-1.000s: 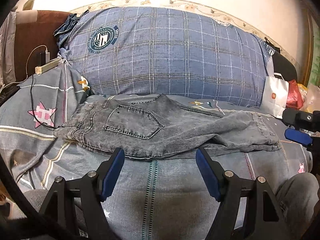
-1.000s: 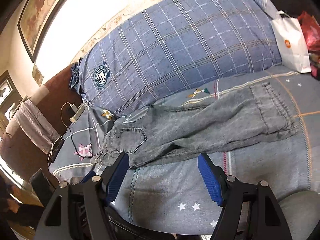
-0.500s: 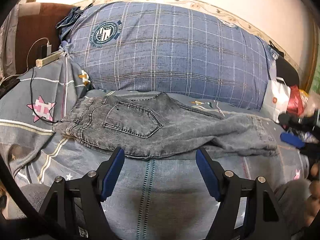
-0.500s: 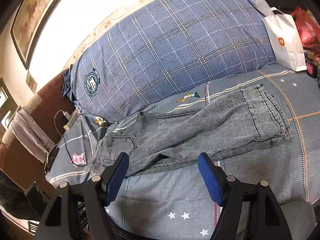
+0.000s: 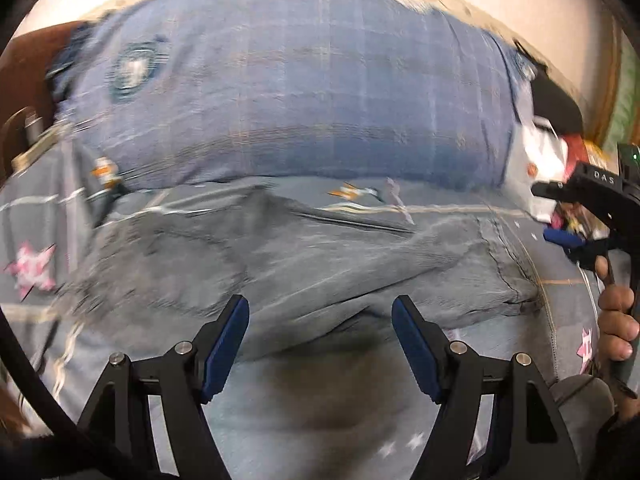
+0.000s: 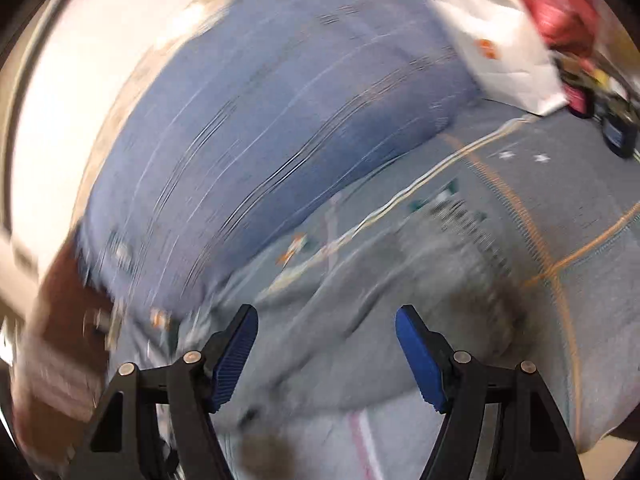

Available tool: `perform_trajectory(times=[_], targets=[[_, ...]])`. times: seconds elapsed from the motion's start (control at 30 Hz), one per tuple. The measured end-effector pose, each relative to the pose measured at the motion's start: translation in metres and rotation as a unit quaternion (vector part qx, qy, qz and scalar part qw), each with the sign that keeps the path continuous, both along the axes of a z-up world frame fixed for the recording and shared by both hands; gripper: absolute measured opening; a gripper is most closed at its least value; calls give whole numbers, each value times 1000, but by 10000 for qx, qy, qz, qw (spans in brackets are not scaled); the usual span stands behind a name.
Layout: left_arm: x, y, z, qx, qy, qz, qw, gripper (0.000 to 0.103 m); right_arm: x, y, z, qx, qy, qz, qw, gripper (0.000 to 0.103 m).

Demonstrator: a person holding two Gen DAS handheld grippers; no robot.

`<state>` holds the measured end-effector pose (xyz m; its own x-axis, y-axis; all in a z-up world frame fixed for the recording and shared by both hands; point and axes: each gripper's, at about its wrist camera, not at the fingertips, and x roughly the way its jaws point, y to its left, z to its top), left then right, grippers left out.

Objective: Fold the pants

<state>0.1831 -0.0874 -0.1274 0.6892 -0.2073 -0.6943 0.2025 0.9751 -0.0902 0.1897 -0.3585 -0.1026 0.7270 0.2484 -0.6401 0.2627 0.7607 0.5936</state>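
Left gripper (image 5: 320, 322) spread wide, nothing between blue pads, hovering over near edge of pants (image 5: 304, 264). Right gripper (image 6: 326, 332) also spread wide, empty, over pants (image 6: 384, 320) near cuff end. Pants grey denim, lying flat lengthwise across grey bedsheet (image 5: 304, 412), in front of blue plaid pillow (image 5: 288, 96). White bag (image 6: 504, 48) past pillow's right end. Both views motion-blurred. Hand (image 5: 618, 322) holding right gripper visible at right edge of left view.
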Motion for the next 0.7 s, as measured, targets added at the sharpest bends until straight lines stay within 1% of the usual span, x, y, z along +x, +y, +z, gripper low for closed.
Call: perform_trajectory(times=[0.07, 0.1, 0.13, 0.17, 0.2, 0.27, 0.3, 0.37, 0.4, 0.47, 0.5, 0.53, 0.57, 0.6, 0.63, 0.67, 0.7], targets=[[15, -27, -3, 5, -2, -424, 9991, 75, 3, -18, -9, -26, -23, -249, 9997, 74], [19, -40, -5, 6, -5, -648, 9979, 74, 1, -26, -19, -69, 88, -351, 9993, 74], [25, -57, -8, 16, 27, -942, 9955, 74, 0, -31, -27, -97, 291, -410, 9987, 74], [31, -77, -12, 64, 106, -1257, 9920, 75, -2, -38, -34, -141, 491, -500, 9974, 74], [36, -98, -18, 164, 221, -1549, 9875, 75, -4, -44, -37, -185, 562, -575, 9966, 74], [44, -145, -36, 431, 430, -2141, 9749, 75, -9, -63, -40, -164, 636, -879, 9940, 74], [47, -164, -45, 556, 502, -2367, 9687, 75, -14, -74, -42, -65, 648, -1096, 9918, 74], [45, -202, -66, 883, 652, -2786, 9541, 74, -19, -84, -47, 96, 690, -1222, 9901, 74], [41, -217, -74, 1016, 678, -2982, 9467, 74, -21, -89, -49, 136, 695, -1262, 9895, 74], [31, -243, -88, 1268, 600, -3321, 9328, 74, -27, -98, -49, 98, 670, -1397, 9879, 74], [28, -253, -94, 1437, 552, -3371, 9288, 75, -30, -101, -49, 94, 653, -1449, 9872, 74], [24, -259, -96, 1452, 399, -3360, 9298, 75, -32, -105, -50, 133, 636, -1496, 9866, 74], [23, -264, -95, 1318, 353, -3412, 9300, 69, -31, -110, -52, 181, 624, -1535, 9860, 74], [25, -269, -94, 1285, 363, -3369, 9320, 63, -32, -113, -53, 215, 640, -1607, 9847, 74], [27, -271, -91, 1242, 318, -3277, 9360, 46, -35, -116, -56, 261, 644, -1661, 9837, 74], [30, -271, -88, 1170, 374, -3195, 9396, 23, -37, -120, -58, 337, 627, -1688, 9831, 74], [35, -267, -83, 1019, 493, -3105, 9438, 16, -39, -123, -60, 461, 593, -1731, 9820, 74]])
